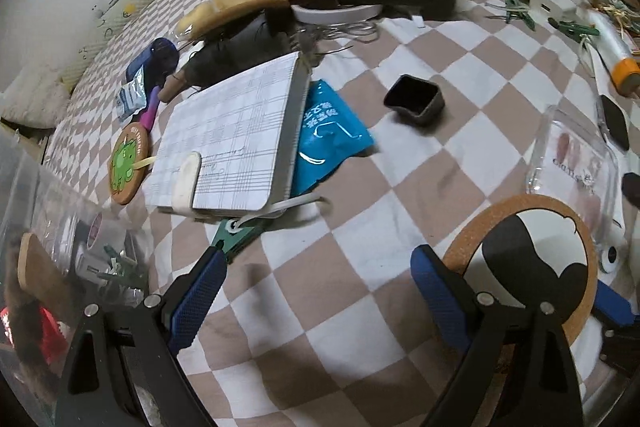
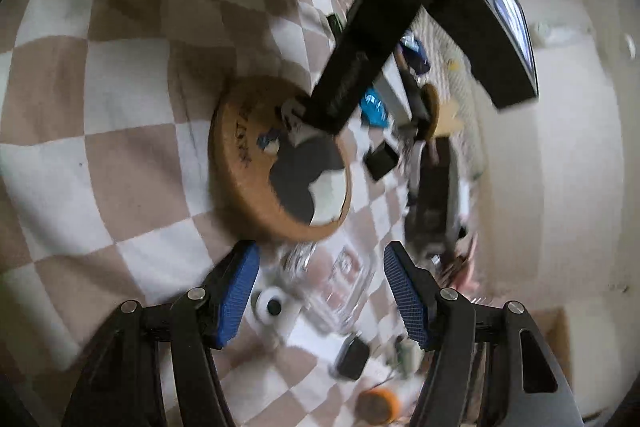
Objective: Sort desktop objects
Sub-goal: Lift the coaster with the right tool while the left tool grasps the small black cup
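Over the checked-cloth table (image 1: 320,307), the left gripper (image 1: 316,291) hangs wide and empty beside the cork coaster (image 1: 532,251), likely next to grasp, while the right gripper (image 2: 320,291) gapes empty.

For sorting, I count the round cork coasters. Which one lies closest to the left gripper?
The black-and-white cork coaster, right beside the left gripper. The green-creature coaster lies farther away, left of the notebook.

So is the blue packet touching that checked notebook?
Touching: in the left wrist view the blue packet is tucked under the edge of the notebook, with no gap.
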`<move>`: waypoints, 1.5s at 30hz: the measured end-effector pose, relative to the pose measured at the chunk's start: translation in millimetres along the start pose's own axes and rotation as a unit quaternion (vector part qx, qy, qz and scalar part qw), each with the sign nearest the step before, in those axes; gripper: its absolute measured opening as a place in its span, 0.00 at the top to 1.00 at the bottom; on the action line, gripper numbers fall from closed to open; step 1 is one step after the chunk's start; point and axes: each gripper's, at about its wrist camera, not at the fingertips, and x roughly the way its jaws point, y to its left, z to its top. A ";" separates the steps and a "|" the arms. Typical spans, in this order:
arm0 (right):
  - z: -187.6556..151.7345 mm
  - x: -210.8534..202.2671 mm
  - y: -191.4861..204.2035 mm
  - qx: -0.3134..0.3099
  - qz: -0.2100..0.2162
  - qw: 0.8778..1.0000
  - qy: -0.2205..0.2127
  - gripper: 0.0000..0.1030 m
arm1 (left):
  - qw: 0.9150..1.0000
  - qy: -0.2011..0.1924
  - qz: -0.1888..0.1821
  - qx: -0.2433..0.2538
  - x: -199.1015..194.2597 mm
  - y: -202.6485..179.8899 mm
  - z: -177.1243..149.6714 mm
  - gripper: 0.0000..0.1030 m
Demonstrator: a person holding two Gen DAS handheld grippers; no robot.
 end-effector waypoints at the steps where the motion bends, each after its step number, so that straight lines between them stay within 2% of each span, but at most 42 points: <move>1: 1.9 -0.7 4.3 -0.021 -0.019 1.000 -0.011 0.36 | 1.000 0.000 -0.001 0.001 -0.3 0.3 0.6 0.10; 4: 5.8 -4.0 16.4 -0.076 -0.053 0.995 -0.040 0.40 | 1.000 -0.001 -0.005 0.002 -0.4 0.9 1.3 0.09; 8: 12.2 -4.7 23.5 -0.102 -0.046 0.992 -0.051 0.68 | 1.000 -0.004 -0.005 0.003 -1.6 1.4 2.1 0.09; 11: 16.9 -4.8 24.4 -0.103 -0.031 0.993 -0.053 0.79 | 1.000 -0.011 -0.003 0.002 -6.4 4.4 2.3 0.09; 12: 18.8 -4.6 21.5 -0.097 -0.027 0.994 -0.052 0.83 | 1.000 -0.014 -0.002 -0.001 -8.9 6.6 2.5 0.09; 14: 22.9 -4.0 15.5 -0.083 -0.017 0.995 -0.050 0.83 | 1.000 -0.023 -0.003 -0.011 -15.8 13.3 2.7 0.09; 17: 32.5 -3.6 -4.5 -0.021 0.021 0.999 -0.040 0.84 | 0.999 -0.035 -0.003 -0.038 -26.3 26.9 2.3 0.09; 20: 36.4 0.1 -34.6 0.063 0.073 0.995 -0.031 0.84 | 0.998 -0.032 0.012 -0.061 -28.3 40.4 -0.2 0.09; 23: 39.1 5.2 -63.6 0.148 0.126 0.981 -0.022 0.84 | 0.996 -0.015 0.052 -0.065 -21.5 49.0 -4.5 0.09; 25: 39.6 10.9 -81.1 0.209 0.161 0.964 -0.017 0.84 | 0.996 -0.007 0.067 -0.061 -16.1 50.3 -6.0 0.09; 27: 37.7 16.4 -91.9 0.256 0.190 0.948 -0.013 0.84 | 0.995 -0.009 0.068 -0.066 -13.3 53.2 -4.8 0.10; 28: 37.2 17.1 -89.6 0.267 0.197 0.943 -0.013 0.84 | 0.995 -0.012 0.068 -0.071 -13.1 55.3 -3.8 0.10; 30: 37.4 18.1 -83.1 0.285 0.208 0.935 -0.012 0.84 | 0.995 -0.019 0.063 -0.081 -12.5 60.6 -0.6 0.10; 32: 38.3 19.0 -75.6 0.301 0.216 0.929 -0.010 0.84 | 0.995 -0.021 0.041 -0.090 -12.4 62.8 0.5 0.10; 35: 33.7 28.0 -76.4 0.307 0.220 0.926 -0.005 0.84 | 0.995 -0.022 0.018 -0.098 -13.6 62.7 2.8 0.10; 41: 36.7 38.0 -82.6 0.328 0.222 0.918 -0.002 0.86 | 0.993 -0.052 0.020 -0.103 -22.9 61.2 9.5 0.09; 43: 29.9 38.6 -93.0 0.356 0.230 0.906 0.002 0.90 | 0.992 -0.066 0.008 -0.106 -25.5 60.3 13.6 0.09; 45: 17.4 40.4 -106.9 0.395 0.248 0.884 0.008 0.92 | 0.991 -0.082 -0.004 -0.108 -27.8 58.5 18.3 0.09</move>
